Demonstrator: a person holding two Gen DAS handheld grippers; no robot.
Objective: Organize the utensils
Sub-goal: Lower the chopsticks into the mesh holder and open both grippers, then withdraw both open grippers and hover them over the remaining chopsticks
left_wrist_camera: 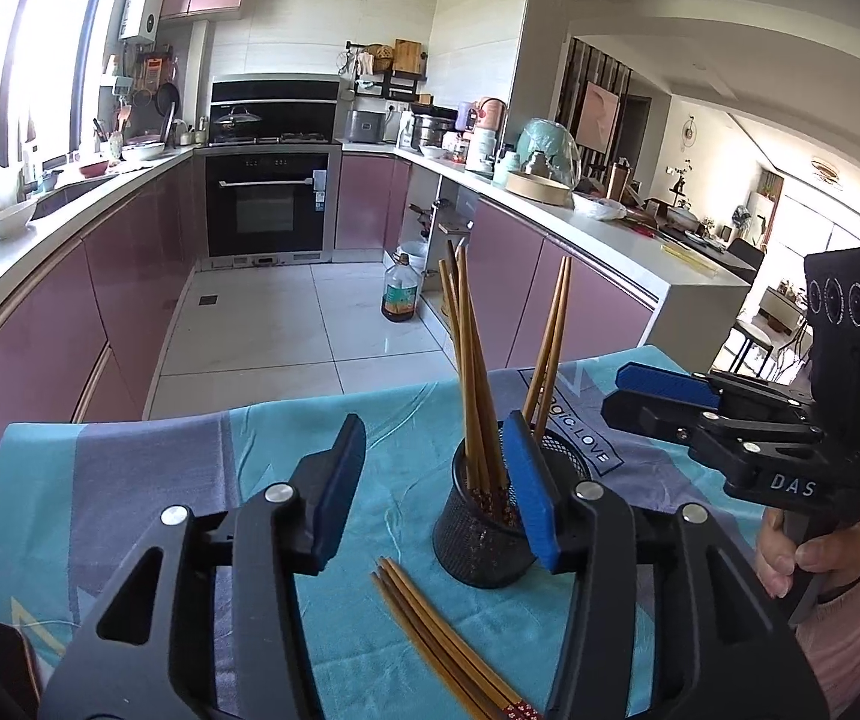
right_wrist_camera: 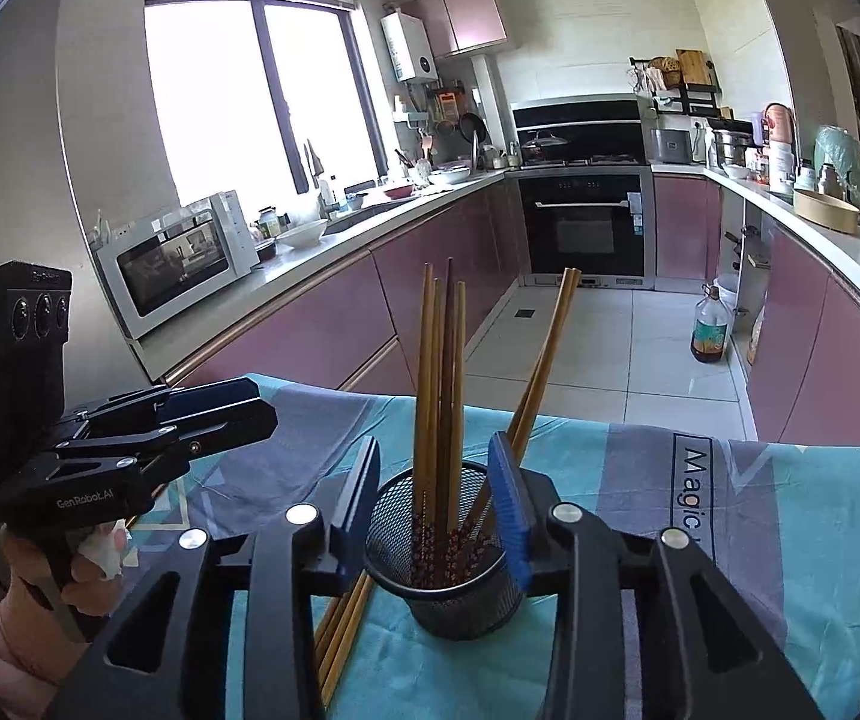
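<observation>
A black mesh cup (left_wrist_camera: 478, 534) (right_wrist_camera: 448, 582) stands on the teal and grey cloth, with several wooden chopsticks (left_wrist_camera: 472, 360) (right_wrist_camera: 439, 372) upright in it and two leaning right. Several more loose chopsticks (left_wrist_camera: 442, 642) (right_wrist_camera: 339, 624) lie flat on the cloth at the cup's near left. My left gripper (left_wrist_camera: 436, 483) (right_wrist_camera: 264, 405) is open just before the cup, its right pad overlapping the cup's rim in view, nothing between the pads. My right gripper (right_wrist_camera: 436, 504) (left_wrist_camera: 616, 393) is open, hovering to the cup's right; its pads frame the cup without pressing on it.
The cloth-covered table (left_wrist_camera: 129, 480) ends at its far edge above a tiled kitchen floor. An oil bottle (left_wrist_camera: 399, 297) stands on that floor by pink cabinets. A hand and pink sleeve (left_wrist_camera: 838, 594) hold the right gripper's handle.
</observation>
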